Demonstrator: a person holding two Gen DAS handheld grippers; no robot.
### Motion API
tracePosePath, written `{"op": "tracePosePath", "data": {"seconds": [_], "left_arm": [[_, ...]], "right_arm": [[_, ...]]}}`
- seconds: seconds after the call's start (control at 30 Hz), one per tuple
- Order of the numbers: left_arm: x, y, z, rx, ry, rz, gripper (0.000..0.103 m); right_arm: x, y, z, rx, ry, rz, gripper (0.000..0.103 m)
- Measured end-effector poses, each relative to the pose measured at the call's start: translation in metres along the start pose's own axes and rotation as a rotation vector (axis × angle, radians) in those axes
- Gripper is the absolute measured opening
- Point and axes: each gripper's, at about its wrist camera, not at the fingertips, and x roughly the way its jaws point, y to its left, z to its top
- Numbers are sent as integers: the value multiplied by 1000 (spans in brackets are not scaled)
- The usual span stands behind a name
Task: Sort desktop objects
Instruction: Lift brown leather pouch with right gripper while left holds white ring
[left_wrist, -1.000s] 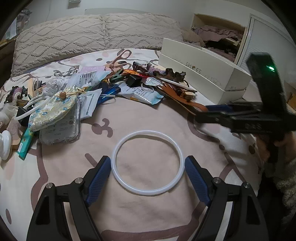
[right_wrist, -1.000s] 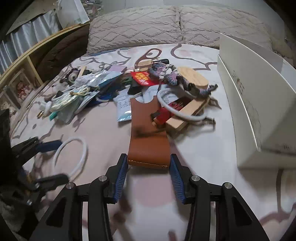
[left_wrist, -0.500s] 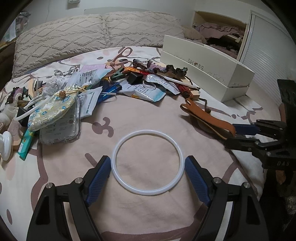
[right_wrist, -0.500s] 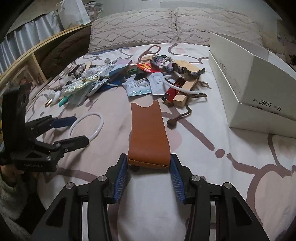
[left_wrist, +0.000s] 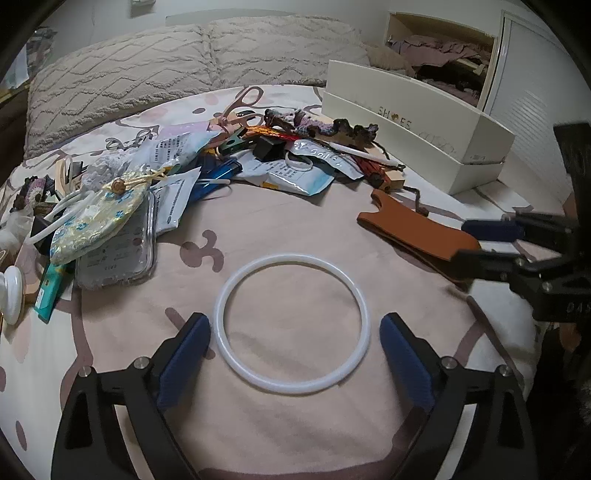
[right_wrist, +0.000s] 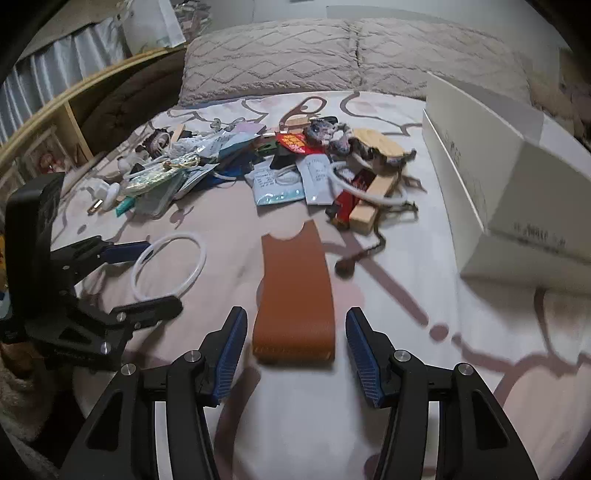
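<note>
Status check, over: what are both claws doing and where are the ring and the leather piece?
Left claw open around white ring. Right claw just opened, brown leather piece released between. Nothing blocking.

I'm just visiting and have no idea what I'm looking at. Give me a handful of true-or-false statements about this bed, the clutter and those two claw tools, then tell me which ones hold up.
1. The white ring lies flat on the bedspread between the left gripper's fingers. True; the blue pads stand clear of it.
2. The right gripper is clamped on the brown leather sleeve. False: its jaws have just been opening, and gaps show on both sides.
3. The white shoe box sits in the middle of the clutter pile. False: it stands beside the pile, on its right in the left wrist view.
4. Pink-handled scissors lie at the pile's far edge, toward the pillows. True.
</note>
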Motion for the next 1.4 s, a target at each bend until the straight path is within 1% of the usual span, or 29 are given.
{"op": "tracePosePath", "data": {"seconds": [0.27, 0.4, 0.47, 0.63, 0.8, 1.0, 1.03, 1.1, 1.2, 1.3, 1.4], "left_arm": [[9, 1, 7, -15, 26, 10, 98], [13, 3, 10, -27, 38, 16, 99], [15, 4, 10, -31, 44, 18, 100], [20, 3, 9, -23, 61, 18, 103], [22, 3, 10, -30, 72, 20, 103], [21, 4, 10, -40, 64, 14, 103], [21, 4, 10, -42, 61, 13, 103], [20, 4, 9, -44, 51, 14, 103], [19, 6, 9, -52, 39, 10, 102], [17, 6, 8, -58, 29, 19, 98], [15, 7, 7, -63, 19, 27, 92]], "right_arm": [[20, 10, 20, -95, 54, -36, 56], [32, 12, 21, -122, 89, -57, 56], [37, 10, 18, -117, 101, -50, 56], [41, 5, 11, -103, 81, -26, 56], [39, 7, 4, -98, 33, -42, 57], [37, 6, 3, -74, 9, -43, 57], [37, 7, 2, -75, 5, -49, 56], [35, 10, 1, -82, -5, -62, 46], [34, 13, 1, -86, -13, -74, 46], [33, 13, 1, -82, -19, -79, 46], [33, 15, 0, -90, -26, -92, 46]]}}
